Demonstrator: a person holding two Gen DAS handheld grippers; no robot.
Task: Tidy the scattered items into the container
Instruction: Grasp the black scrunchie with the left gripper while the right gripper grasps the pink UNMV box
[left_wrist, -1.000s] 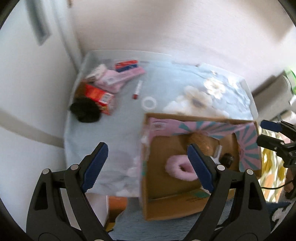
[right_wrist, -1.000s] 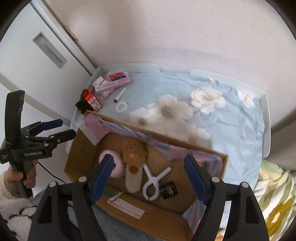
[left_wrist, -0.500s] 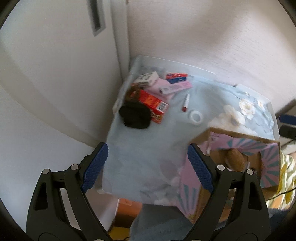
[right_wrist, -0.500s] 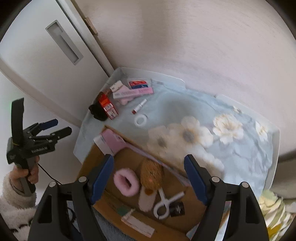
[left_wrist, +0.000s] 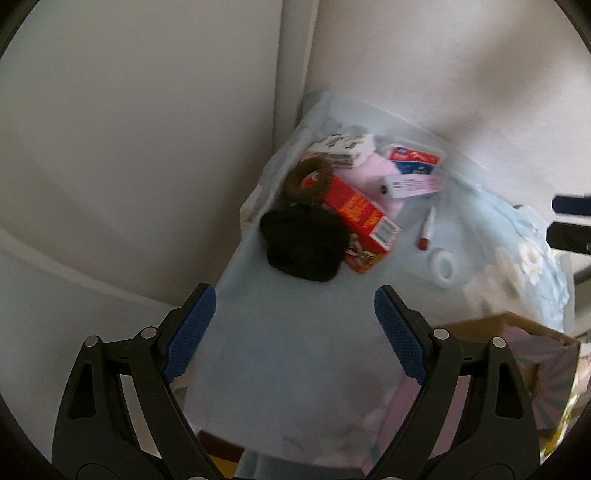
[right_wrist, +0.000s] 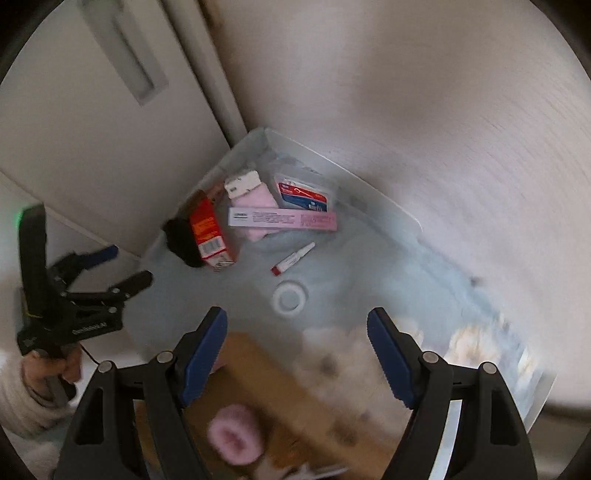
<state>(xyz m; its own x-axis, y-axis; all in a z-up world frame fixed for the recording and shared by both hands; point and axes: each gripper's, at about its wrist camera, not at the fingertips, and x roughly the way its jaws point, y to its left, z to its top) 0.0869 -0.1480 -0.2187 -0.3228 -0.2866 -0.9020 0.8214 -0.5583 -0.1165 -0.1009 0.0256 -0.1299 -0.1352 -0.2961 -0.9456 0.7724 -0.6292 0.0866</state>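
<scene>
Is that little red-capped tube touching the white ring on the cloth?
Apart. The right wrist view shows bare blue cloth between the red-capped tube and the white ring.

No print on the packages is legible.

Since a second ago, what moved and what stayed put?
Both grippers swung away from over the cardboard box toward the pile in the table's far corner. The left gripper now faces the black fuzzy thing and the red box; the right gripper sits near the white ring. Nothing was grabbed or let go: both jaws stayed open and empty. The scattered things and the pink scrunchie in the box stayed put.
</scene>
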